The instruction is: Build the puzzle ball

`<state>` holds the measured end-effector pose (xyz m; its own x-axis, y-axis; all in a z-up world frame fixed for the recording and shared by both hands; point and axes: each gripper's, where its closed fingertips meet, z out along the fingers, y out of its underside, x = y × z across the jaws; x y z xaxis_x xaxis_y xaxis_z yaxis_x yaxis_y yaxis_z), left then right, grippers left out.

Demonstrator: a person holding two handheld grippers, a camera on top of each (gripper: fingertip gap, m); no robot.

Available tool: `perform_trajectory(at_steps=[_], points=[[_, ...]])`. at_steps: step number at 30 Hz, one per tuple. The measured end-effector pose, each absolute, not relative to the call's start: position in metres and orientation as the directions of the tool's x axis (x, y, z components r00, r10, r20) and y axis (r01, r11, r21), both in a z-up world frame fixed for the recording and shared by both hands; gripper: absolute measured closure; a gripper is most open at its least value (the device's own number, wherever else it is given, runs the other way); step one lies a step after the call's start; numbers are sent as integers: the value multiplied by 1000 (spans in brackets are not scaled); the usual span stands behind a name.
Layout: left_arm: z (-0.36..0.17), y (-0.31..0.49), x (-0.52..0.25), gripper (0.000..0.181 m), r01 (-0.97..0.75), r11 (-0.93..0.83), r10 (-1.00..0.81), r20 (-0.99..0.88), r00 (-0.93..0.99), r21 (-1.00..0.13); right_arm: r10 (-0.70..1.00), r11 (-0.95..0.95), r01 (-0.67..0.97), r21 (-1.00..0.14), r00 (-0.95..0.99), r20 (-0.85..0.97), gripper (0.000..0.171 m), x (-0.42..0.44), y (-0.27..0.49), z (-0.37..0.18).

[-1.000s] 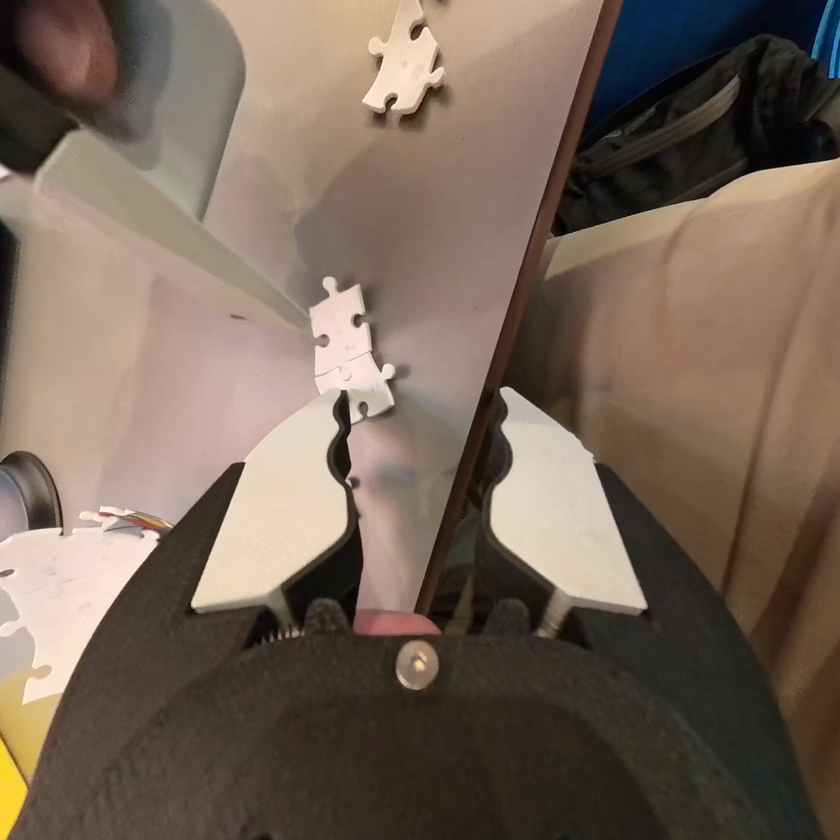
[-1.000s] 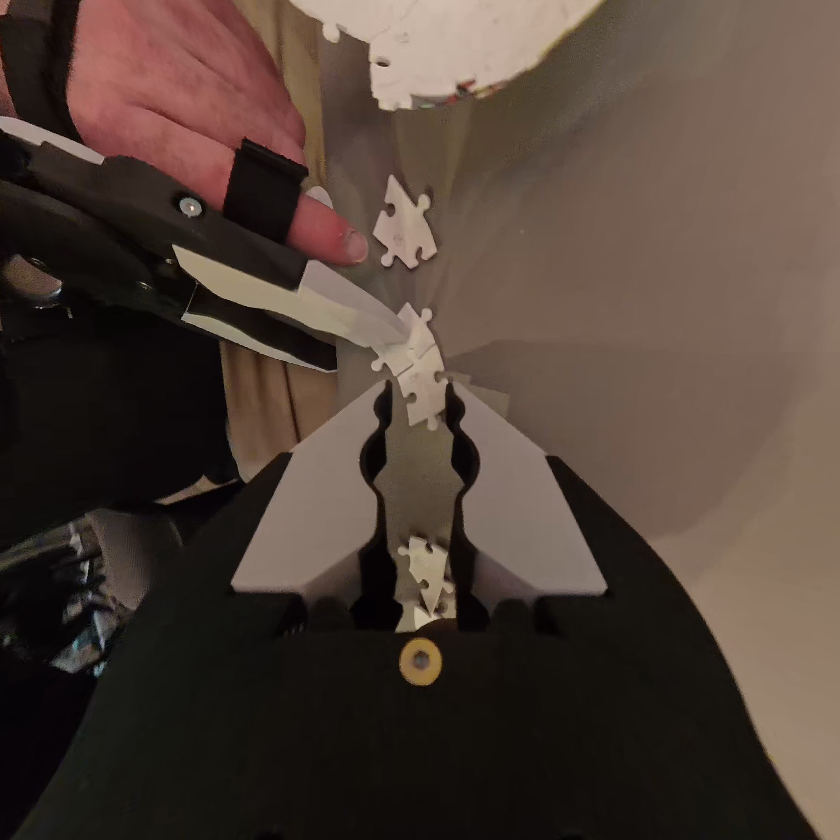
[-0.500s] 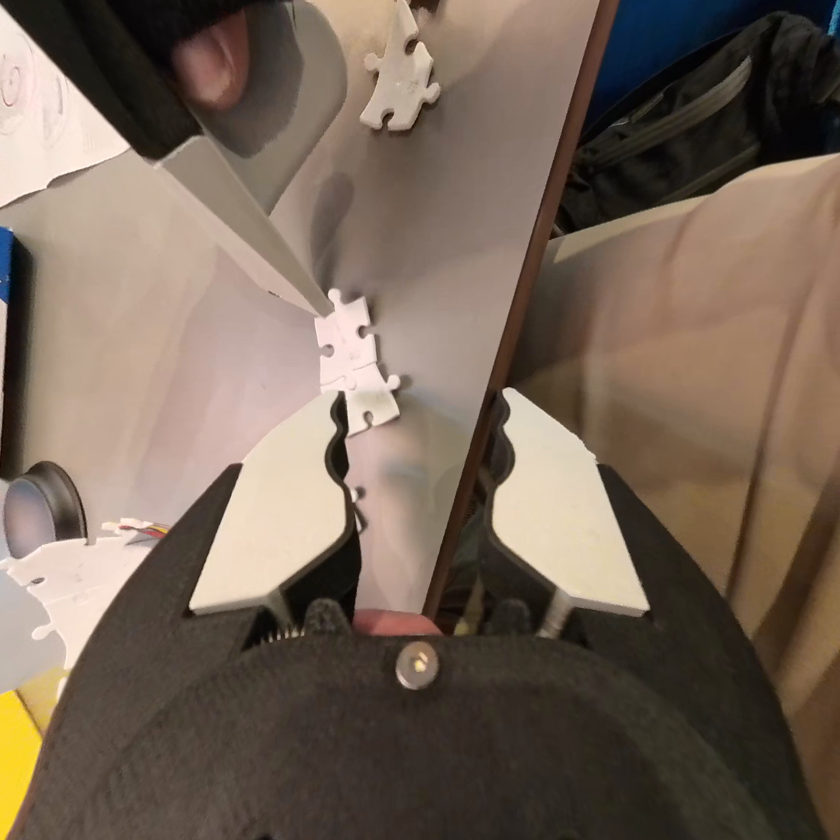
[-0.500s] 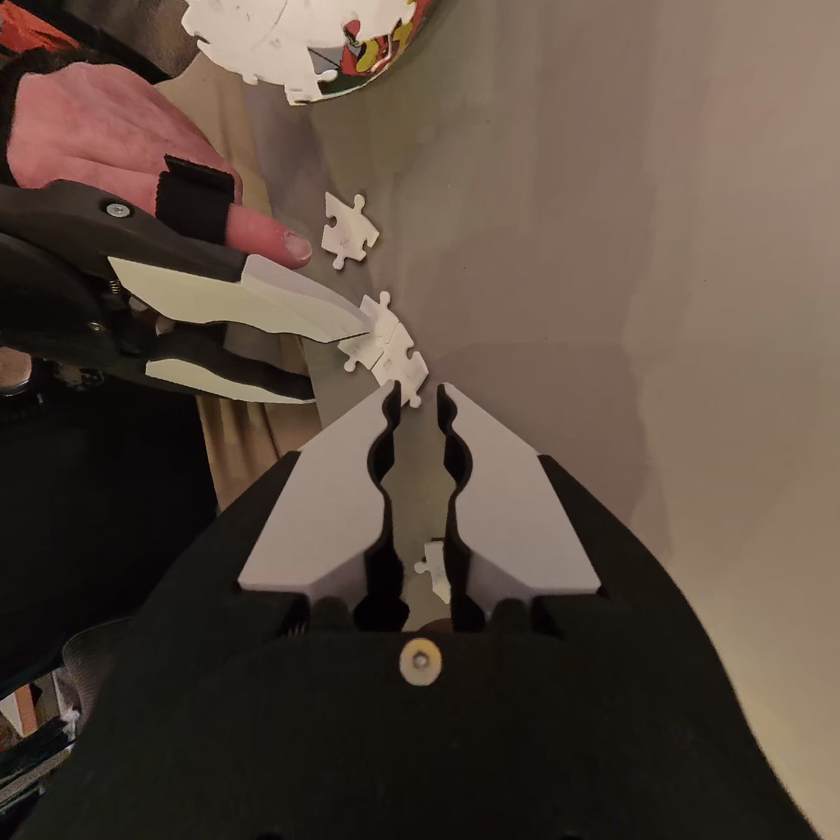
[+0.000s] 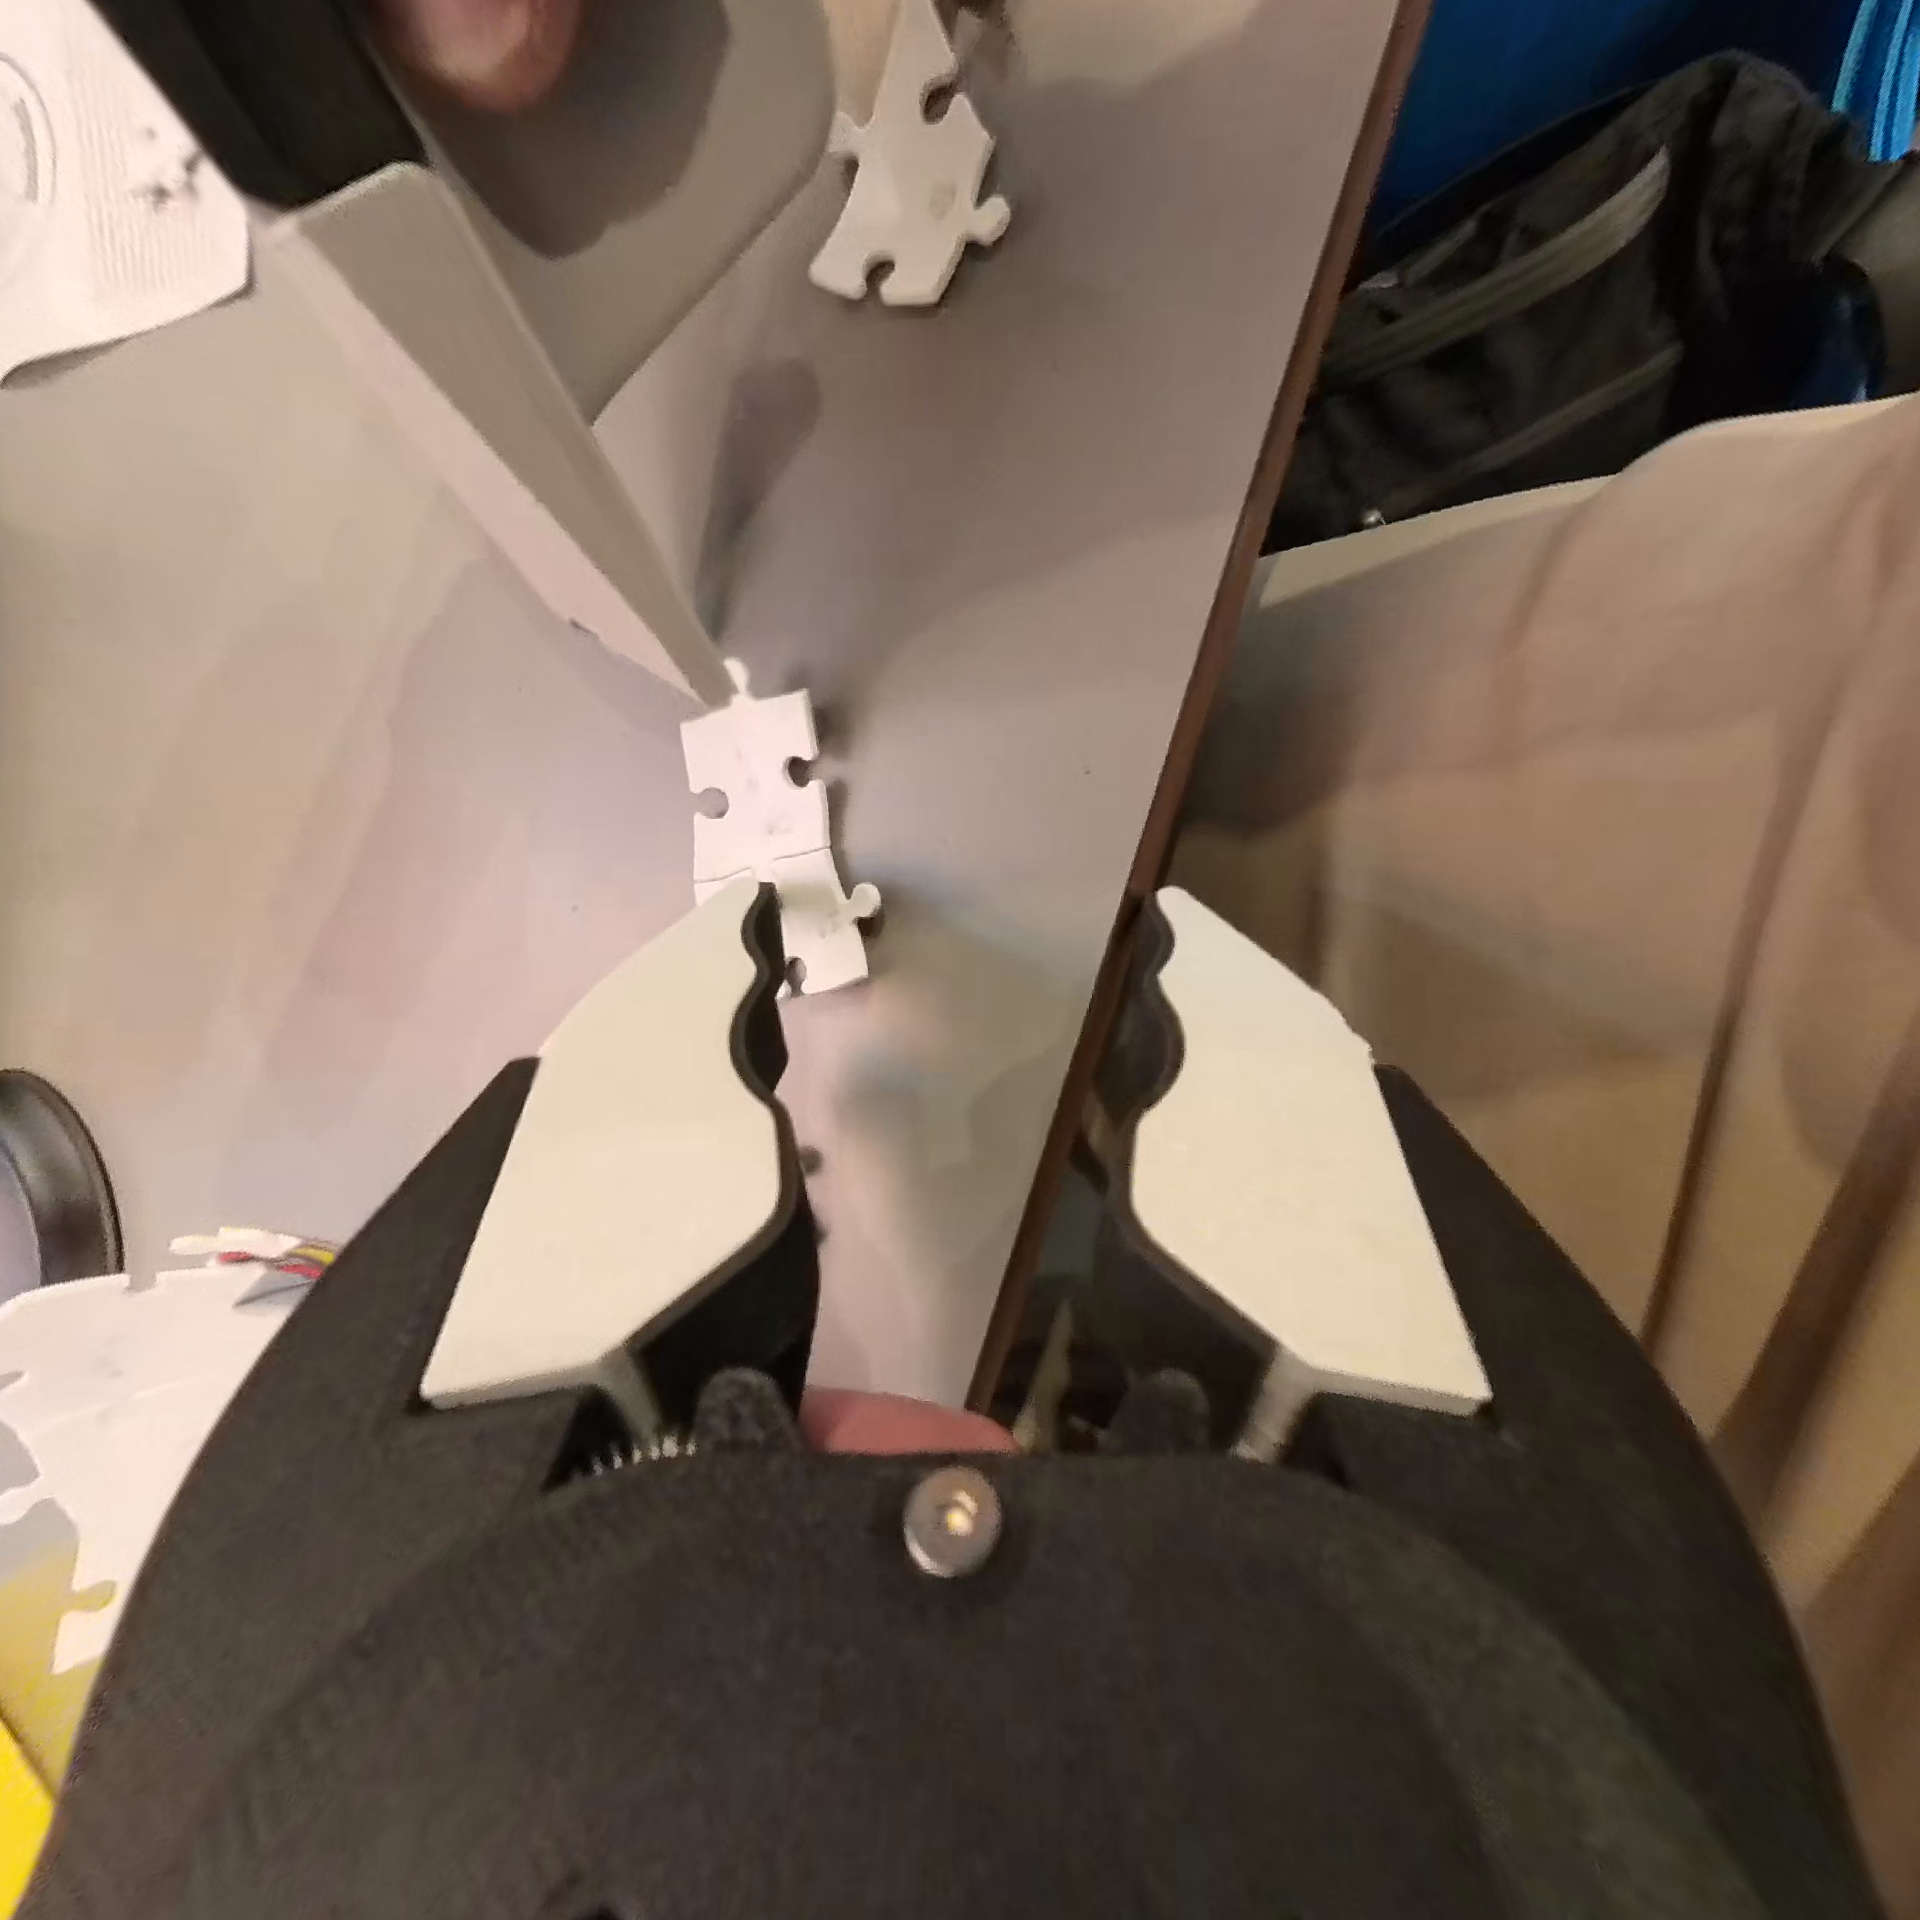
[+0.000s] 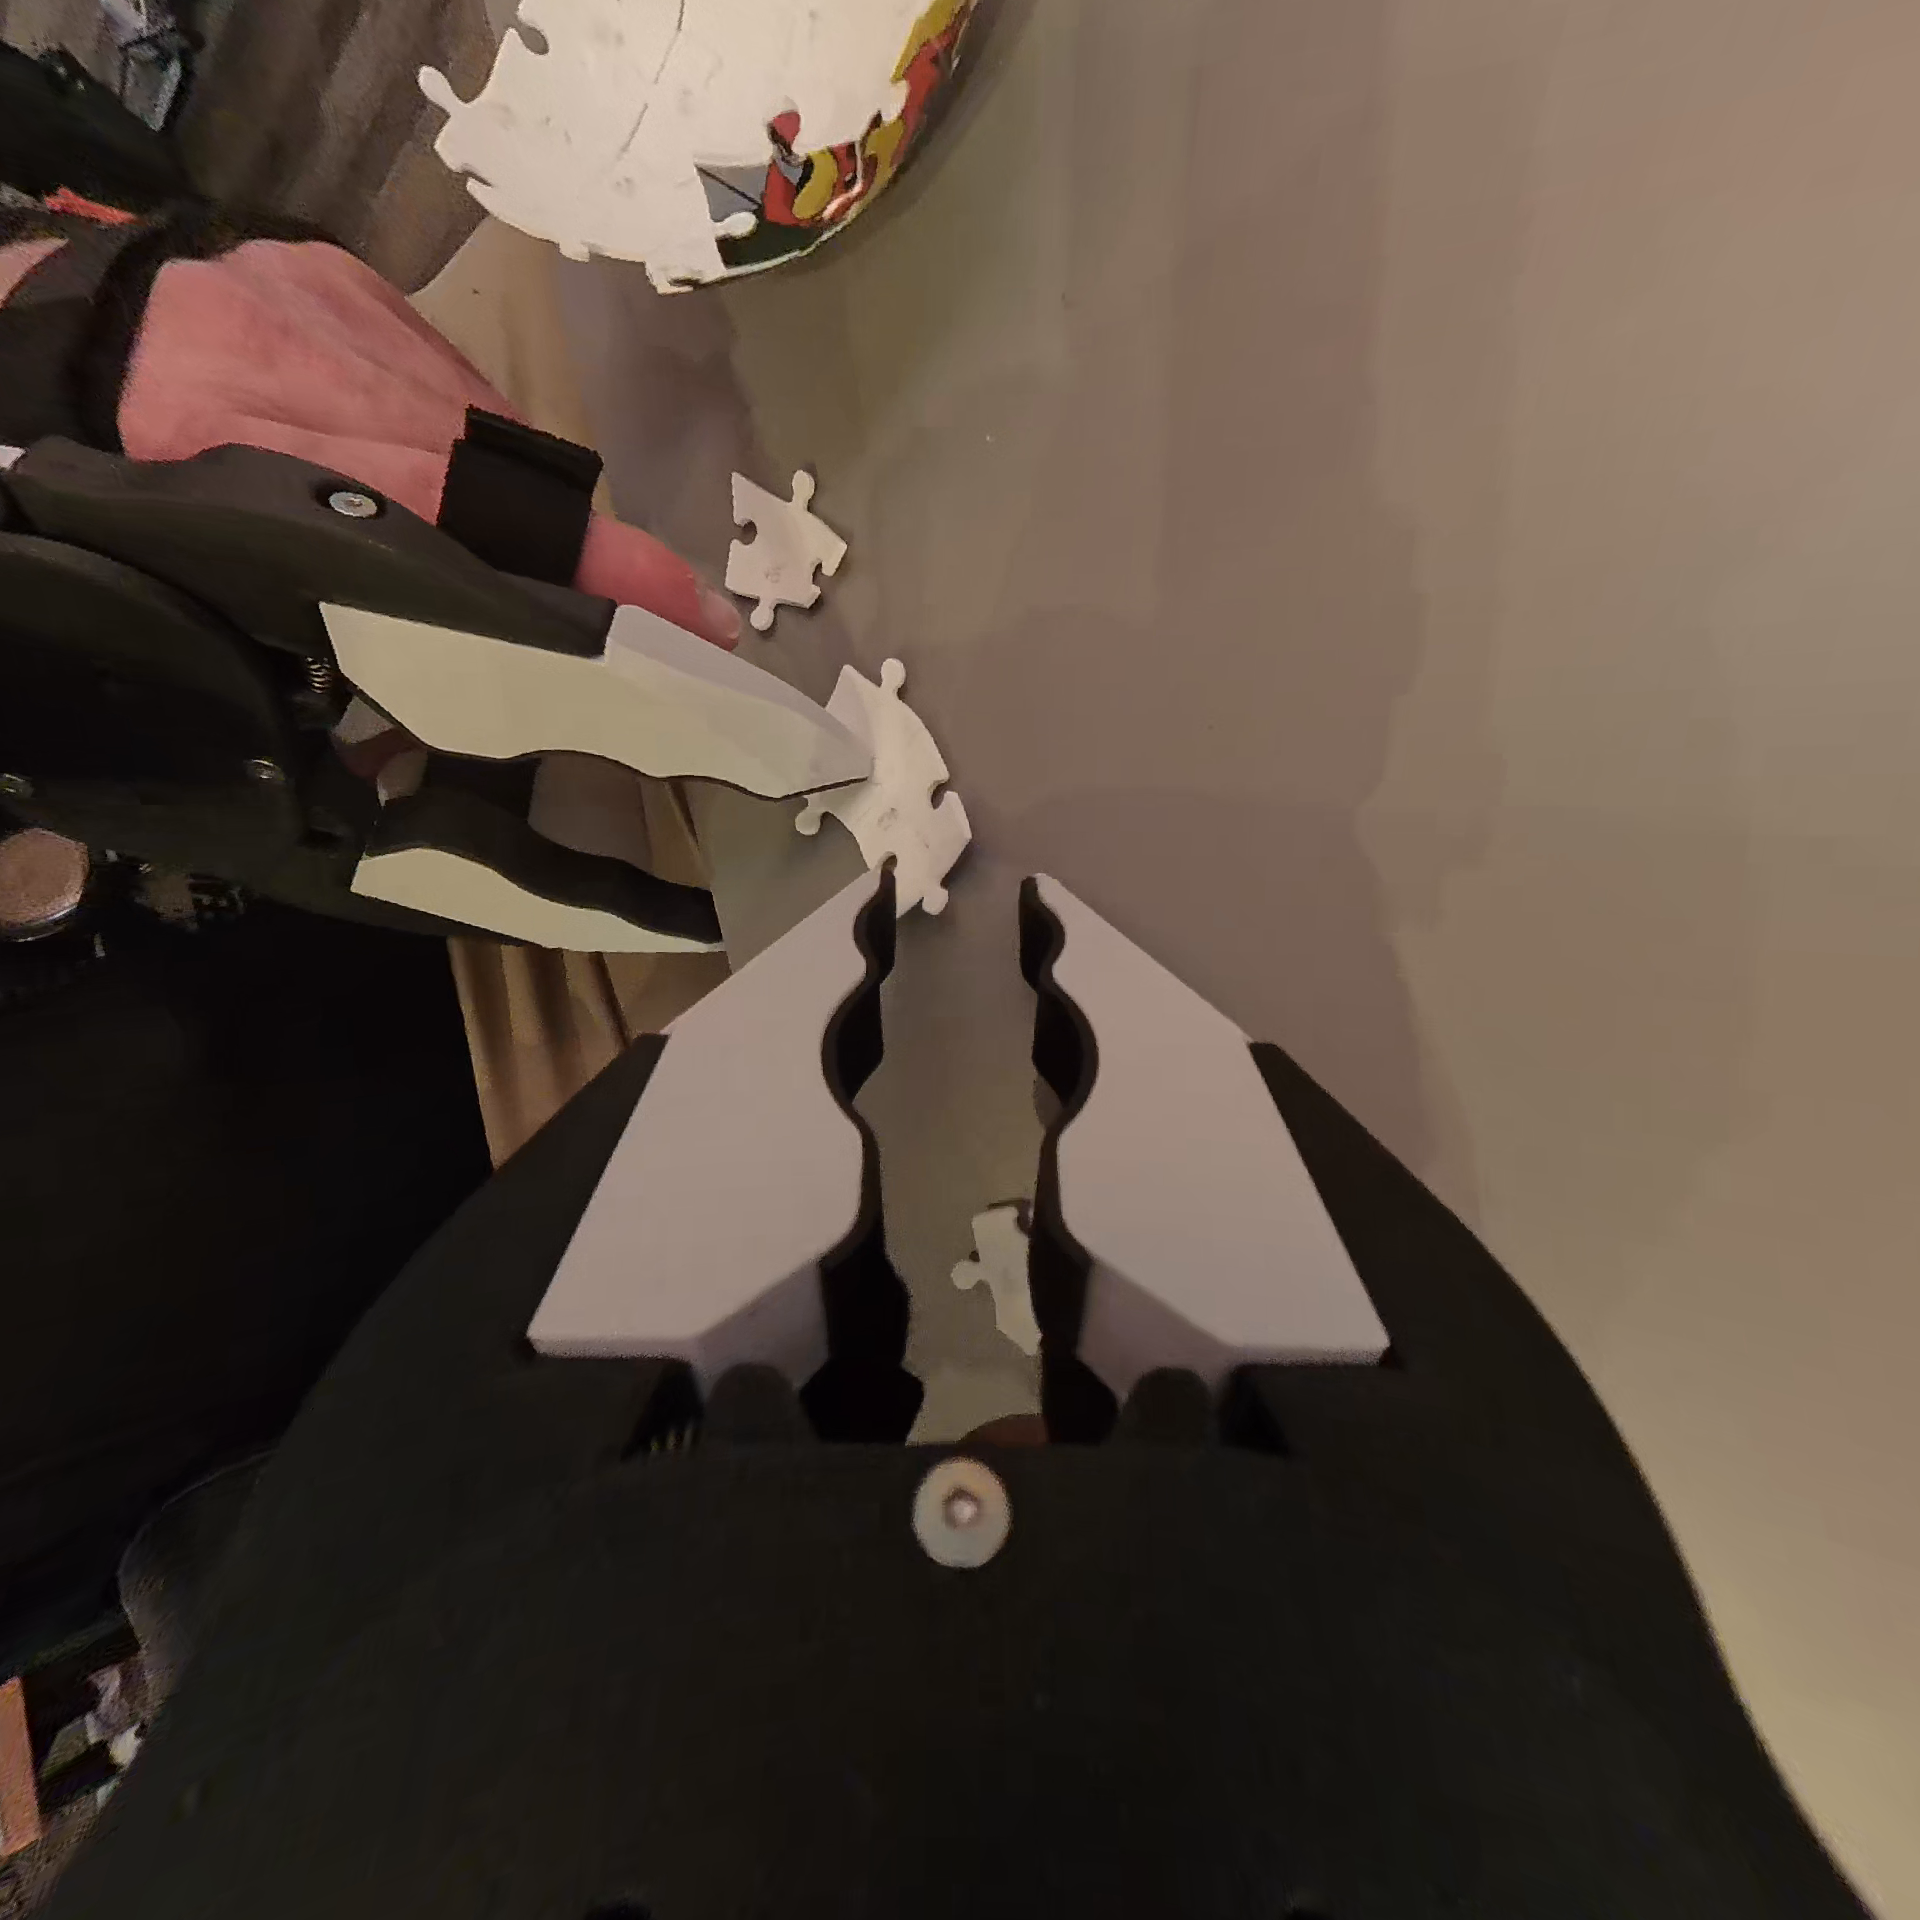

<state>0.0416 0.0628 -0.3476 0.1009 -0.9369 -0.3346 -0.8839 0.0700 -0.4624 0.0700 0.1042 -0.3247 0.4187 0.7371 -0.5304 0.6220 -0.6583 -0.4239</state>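
My left claw (image 5: 951, 909) stands wide apart, gripping nothing; its left finger (image 5: 665, 1091) rests its tip on the near end of the joined pair (image 5: 774, 831), two white pieces locked together and lying blank side up on the grey surface (image 5: 312, 727); its other finger hangs past the surface edge (image 5: 1195, 779), over the tan cloth (image 5: 1558, 831); my right claw (image 6: 956, 888) is apart too, by a narrower gap, and empty, one tip touching the far end of the same pair (image 6: 904, 795); so the pair is pinned from both ends, not held; the half-built ball (image 6: 675, 135) lies well apart beyond it, white inside showing, a loose piece (image 6: 784, 545) sits between pair and ball, and another piece (image 6: 1003, 1283) lies under my right claw; I judge I am pressing the joint home or lining up a grab; the risks, as I see them: pushing from both ends could buckle the curved pair and pop the tab out; a tip could skid on the smooth card and flick the pair toward the edge, which is near; and closing my left claw where it is would catch the surface's edge rather than the pair.
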Motion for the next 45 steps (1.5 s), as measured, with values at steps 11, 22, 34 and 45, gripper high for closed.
perform_trajectory(at_steps=[11,22,34,45], points=[[-349,56,46,105,-822,19,-933,-306,190,-570,648,-741,528,-415,399,-648,152,56,96,-325],[-346,56,45,109,-799,17,-932,-298,204,-601,628,-765,478,-431,405,-665,169,51,100,-327],[-279,69,26,113,-685,67,-846,-405,347,-726,604,-791,403,-461,387,-697,171,52,106,-319],[-262,113,-73,125,-696,-83,-720,-440,537,-713,584,-811,314,-494,385,-715,171,59,120,-306]])
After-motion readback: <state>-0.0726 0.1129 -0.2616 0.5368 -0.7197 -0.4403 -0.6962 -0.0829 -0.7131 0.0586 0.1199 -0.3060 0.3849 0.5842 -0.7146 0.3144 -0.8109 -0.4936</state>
